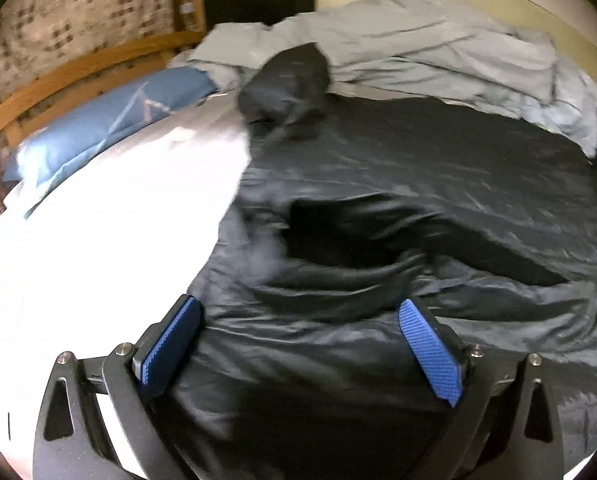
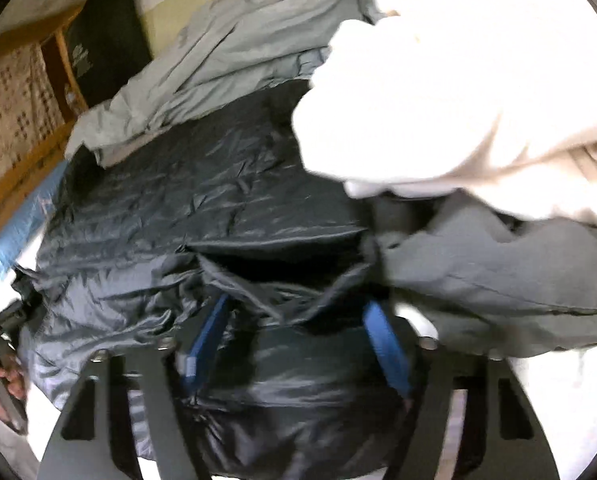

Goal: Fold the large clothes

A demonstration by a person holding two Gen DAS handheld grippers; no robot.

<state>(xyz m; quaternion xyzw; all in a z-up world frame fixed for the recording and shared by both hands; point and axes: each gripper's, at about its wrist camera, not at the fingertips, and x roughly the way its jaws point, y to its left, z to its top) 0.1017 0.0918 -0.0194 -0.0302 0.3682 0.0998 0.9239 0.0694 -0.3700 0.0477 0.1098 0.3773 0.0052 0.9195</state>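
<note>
A large dark, shiny puffer jacket [image 1: 418, 184] lies spread on the bed, also seen in the right wrist view as the jacket [image 2: 158, 200]. One bunched dark part of it [image 1: 286, 80] sticks up at the far side. My left gripper [image 1: 298, 306] hovers over the jacket's near edge, blue pads wide apart, nothing pinched. My right gripper [image 2: 298, 304] is sunk into the jacket's near hem. Puffy fabric bulges between its blue pads [image 2: 208, 332], and I see no firm pinch. The left gripper [image 2: 2, 320] and a hand [image 2: 6, 380] show at that view's left edge.
A white sheet [image 1: 118, 220] covers the mattress left of the jacket. A crumpled grey-blue duvet [image 1: 418, 40] lies behind it. A blue pillow [image 1: 110, 128] rests by the wooden headboard [image 1: 78, 68]. A white fleece [image 2: 458, 80] and a grey garment [image 2: 498, 272] lie to the right.
</note>
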